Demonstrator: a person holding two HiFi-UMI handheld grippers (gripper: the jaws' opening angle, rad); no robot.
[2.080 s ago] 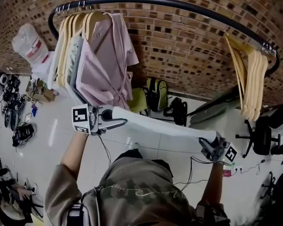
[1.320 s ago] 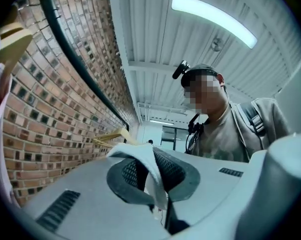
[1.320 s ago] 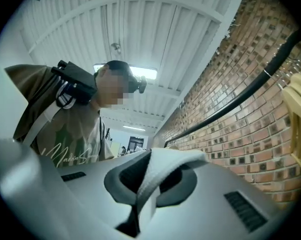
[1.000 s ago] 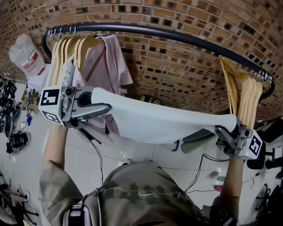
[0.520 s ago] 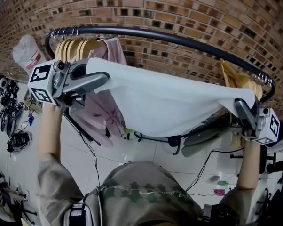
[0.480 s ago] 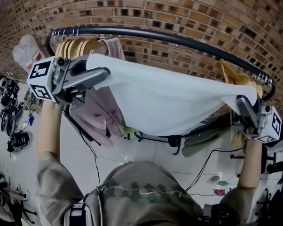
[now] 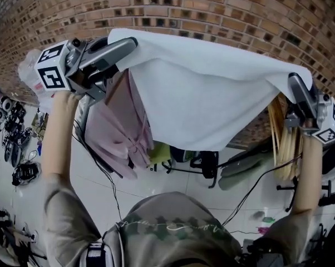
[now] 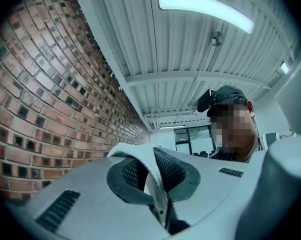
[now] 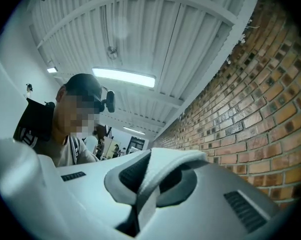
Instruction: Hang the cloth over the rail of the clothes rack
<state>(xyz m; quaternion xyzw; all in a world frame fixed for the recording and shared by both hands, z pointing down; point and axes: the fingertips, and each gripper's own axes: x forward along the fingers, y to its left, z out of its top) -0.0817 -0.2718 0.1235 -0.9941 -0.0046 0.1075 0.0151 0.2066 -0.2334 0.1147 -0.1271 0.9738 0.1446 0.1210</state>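
**White cloth held high, not yet over the rail**

Stretched wide as a white cloth (image 7: 212, 88) above and to the right of the pink garment (image 7: 114, 132), with the lower edge hanging free in front of the brick wall (image 7: 184, 10). Pinched at the upper left corner by the left gripper (image 7: 131, 42), just above the pink garment, with the fingers (image 8: 128, 179) pressed together on a fold of fabric. Pinched in the same way at the other corner by the right gripper (image 7: 294, 79), well to the right of the pink garment and above the wooden hangers (image 7: 284, 143), fingers (image 9: 123, 181) closed on the fold. No sight of the rail: most likely hidden behind the cloth.

Likely troubles from here, as a judgement only:
- Dropping short of the rail, because of placing blind with the cloth covering it.
- Slipping off after release, if too little fabric goes over the far side.
- Catching on the pink garment or the hangers, if lowered too far to either side.
- Losing one corner early, since only a thin fold sits in each grip.
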